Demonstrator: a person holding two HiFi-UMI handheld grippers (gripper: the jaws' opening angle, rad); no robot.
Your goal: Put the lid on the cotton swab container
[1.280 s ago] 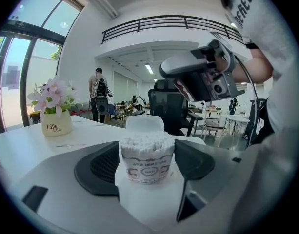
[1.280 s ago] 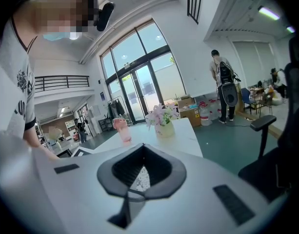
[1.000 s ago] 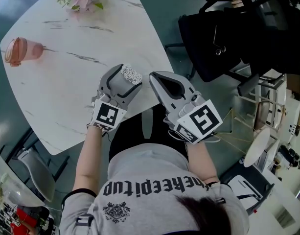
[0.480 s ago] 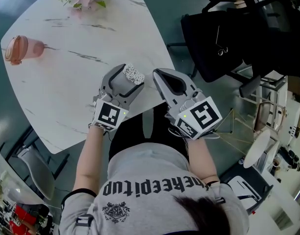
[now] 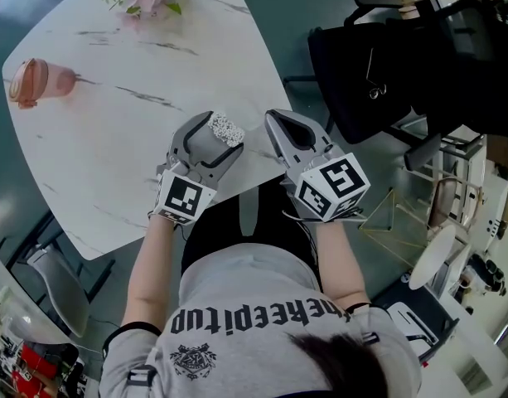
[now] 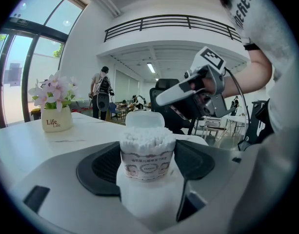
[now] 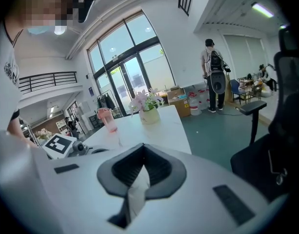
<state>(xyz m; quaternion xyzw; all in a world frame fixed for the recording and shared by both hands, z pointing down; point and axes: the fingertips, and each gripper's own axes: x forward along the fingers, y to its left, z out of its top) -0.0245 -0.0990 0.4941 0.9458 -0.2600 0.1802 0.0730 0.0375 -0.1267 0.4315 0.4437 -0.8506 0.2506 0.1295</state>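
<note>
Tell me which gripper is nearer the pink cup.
Left. The left gripper is over the table, right of the cup; the right gripper is farther right still, at the table's edge.

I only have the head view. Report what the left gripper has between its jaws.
Observer: The left gripper is clamped on the cotton swab container, which is upright with the swabs packed to its top.
Operator: Find the lid.
Observer: The lid stands open behind the swabs. It looks hinged to the container's far edge.
Operator: Check the right gripper's jaws.
Observer: The right gripper has its jaws together, and I see nothing gripped at the tips.
</note>
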